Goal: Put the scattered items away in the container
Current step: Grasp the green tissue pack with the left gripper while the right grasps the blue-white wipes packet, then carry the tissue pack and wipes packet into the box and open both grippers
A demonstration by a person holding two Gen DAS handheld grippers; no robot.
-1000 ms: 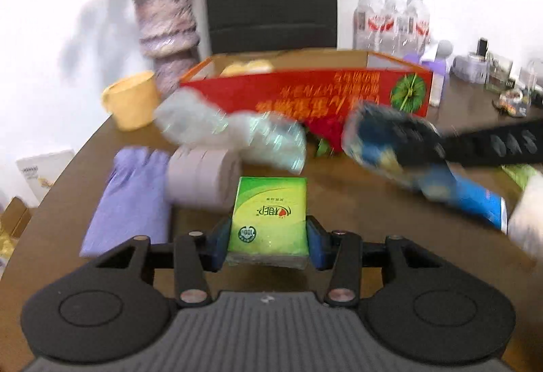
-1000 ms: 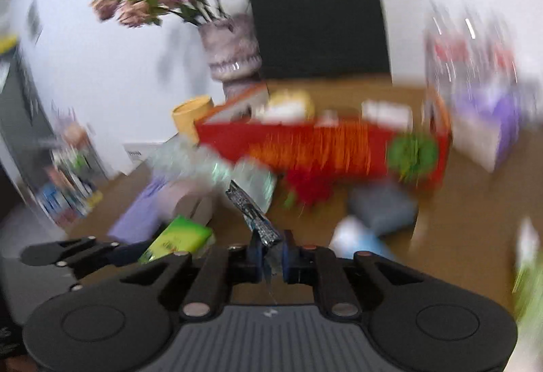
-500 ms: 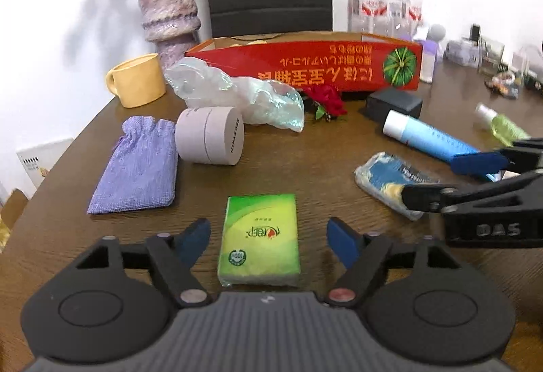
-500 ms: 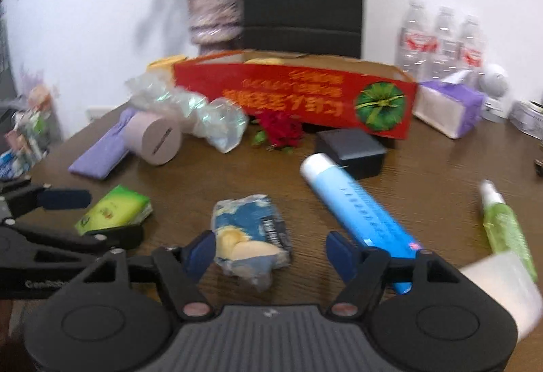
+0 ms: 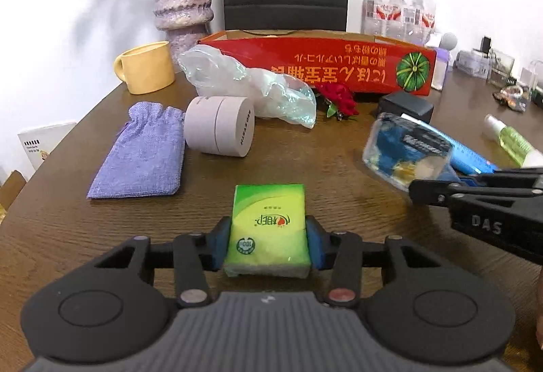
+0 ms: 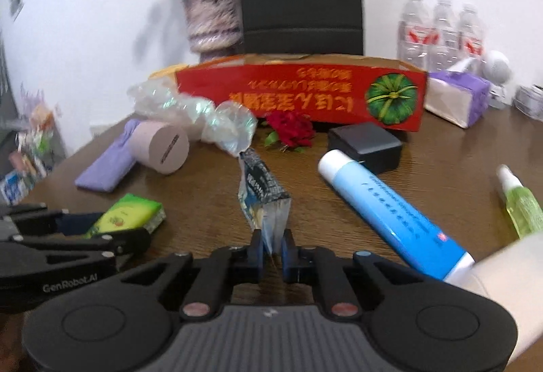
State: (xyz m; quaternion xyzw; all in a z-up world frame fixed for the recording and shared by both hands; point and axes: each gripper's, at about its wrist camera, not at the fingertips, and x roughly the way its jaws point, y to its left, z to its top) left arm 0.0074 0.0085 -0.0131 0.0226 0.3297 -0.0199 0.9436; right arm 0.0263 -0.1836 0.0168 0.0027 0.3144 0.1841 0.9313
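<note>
A green tissue pack [image 5: 268, 222] lies on the brown table in front of me. My left gripper [image 5: 268, 243] is closing on it, and both blue pads press its sides. My right gripper [image 6: 271, 245] is shut on the edge of a blue snack packet [image 6: 263, 192], which stands up on edge between the pads. In the left wrist view the same packet [image 5: 404, 148] hangs tilted at the tip of the right gripper [image 5: 427, 192]. The long red cardboard box [image 5: 339, 61] stands open-topped at the back of the table, well beyond both grippers.
Between me and the box lie a purple pouch [image 5: 142, 148], a round pink tin [image 5: 220, 131], a crumpled plastic bag [image 5: 247, 83], a red rose [image 5: 339, 97] and a small black box [image 5: 405, 105]. A blue tube [image 6: 390, 212] and green spray bottle [image 6: 519, 202] lie right. A yellow mug [image 5: 149, 66] and vase [image 5: 181, 5] stand back left.
Half a second ago both grippers stood open around their things. Now the left has closed on the tissue pack, and the right has pinched the snack packet and raised it on edge.
</note>
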